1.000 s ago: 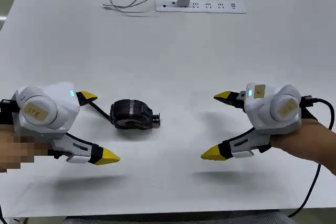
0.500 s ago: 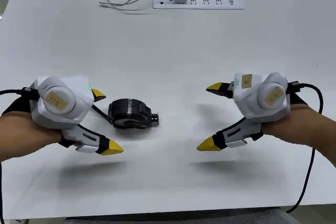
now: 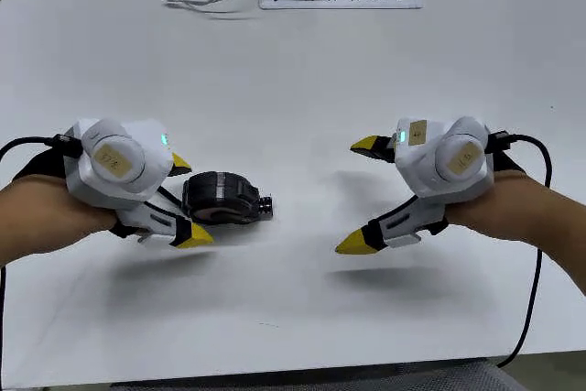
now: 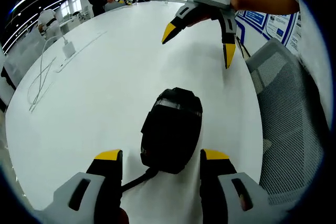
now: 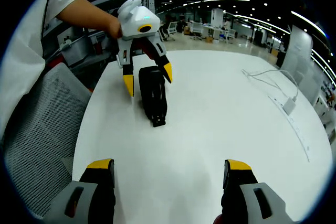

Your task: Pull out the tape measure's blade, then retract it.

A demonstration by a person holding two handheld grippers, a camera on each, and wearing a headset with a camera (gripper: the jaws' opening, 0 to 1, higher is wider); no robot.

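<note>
Left tongs (image 3: 188,200) have advanced to straddle tape measure (image 3: 224,199) — jaws apart.

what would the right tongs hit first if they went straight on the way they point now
Most likely the tape measure, which the left tongs straddle; bare table lies between. Height is unclear, so the right tongs might pass above it.

Handwritten tan sticker (image 3: 113,161) on left gripper (image 3: 189,200), another on right gripper (image 3: 357,194): both illegible.
</note>
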